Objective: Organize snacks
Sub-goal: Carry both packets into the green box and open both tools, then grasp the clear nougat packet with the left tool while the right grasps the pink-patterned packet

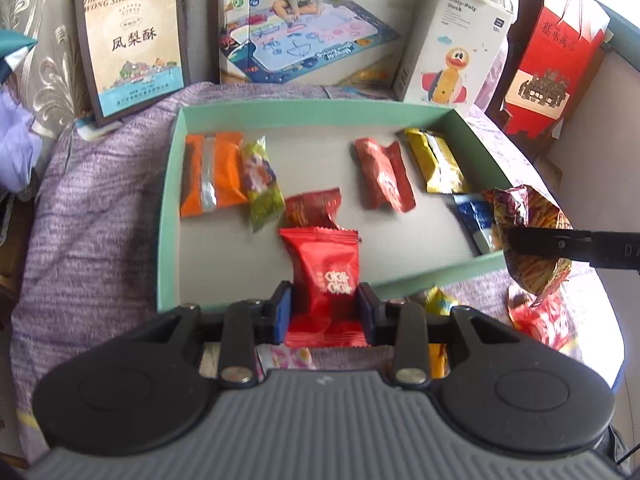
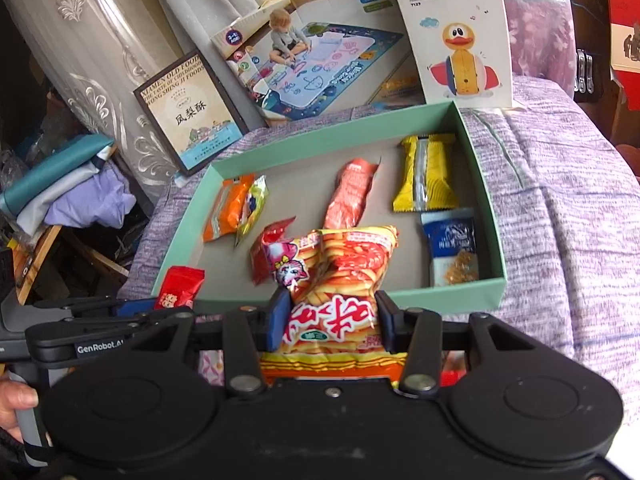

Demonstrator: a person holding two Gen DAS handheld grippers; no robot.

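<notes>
Left wrist view looks forward and steeply down along its own fingers, close over the near wall of the shallow mint-green cardboard tray, facing the propped boxes at the back. Right wrist view sits close too, a touch further right, angled down across the same tray. Both share the tray's inside, the white Roly-Poly Duck carton, the brown-framed pineapple-cake box and the purple knitted cover. Each camera catches the other gripper at its edge.
</notes>
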